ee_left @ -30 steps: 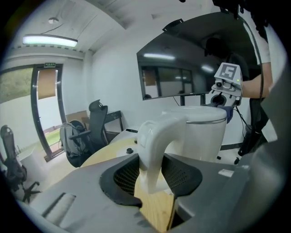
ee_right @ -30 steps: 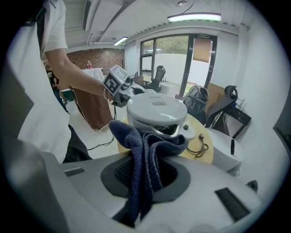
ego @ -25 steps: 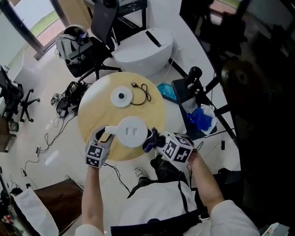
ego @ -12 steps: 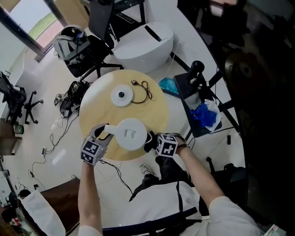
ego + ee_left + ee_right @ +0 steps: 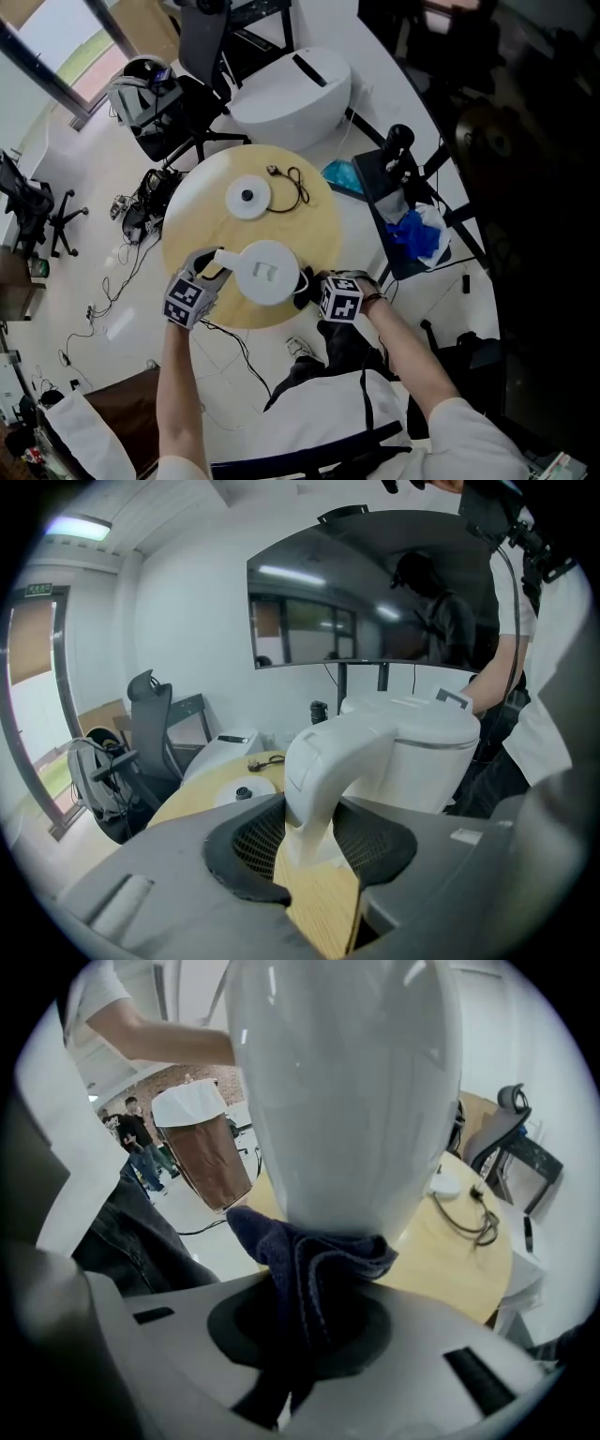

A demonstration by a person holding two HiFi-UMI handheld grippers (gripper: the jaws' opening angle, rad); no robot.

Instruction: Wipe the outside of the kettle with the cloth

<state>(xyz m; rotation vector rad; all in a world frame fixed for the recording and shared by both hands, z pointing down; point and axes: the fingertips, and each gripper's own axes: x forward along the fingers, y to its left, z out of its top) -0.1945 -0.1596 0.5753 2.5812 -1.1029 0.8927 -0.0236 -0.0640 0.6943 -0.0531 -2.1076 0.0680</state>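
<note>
A white kettle [image 5: 265, 272] stands near the front edge of the round wooden table [image 5: 319, 220]. My left gripper [image 5: 208, 274] is shut on the kettle's handle [image 5: 323, 761], which runs up between its jaws in the left gripper view. My right gripper [image 5: 307, 287] is shut on a dark blue cloth [image 5: 305, 1269] and presses it against the lower part of the kettle's wall [image 5: 347, 1101]. In the head view the cloth [image 5: 304, 281] shows as a dark bunch at the kettle's right side.
The kettle's round base [image 5: 247, 198] and its coiled cord [image 5: 292, 187] lie farther back on the table. A white bin [image 5: 291, 91], office chairs [image 5: 178, 103], and a stand with blue cloths [image 5: 412, 234] surround the table. Cables trail on the floor at the left.
My right gripper has dropped lower along the kettle's side with the cloth. The left gripper has turned slightly while it stays on the handle. The kettle has stayed in place.
</note>
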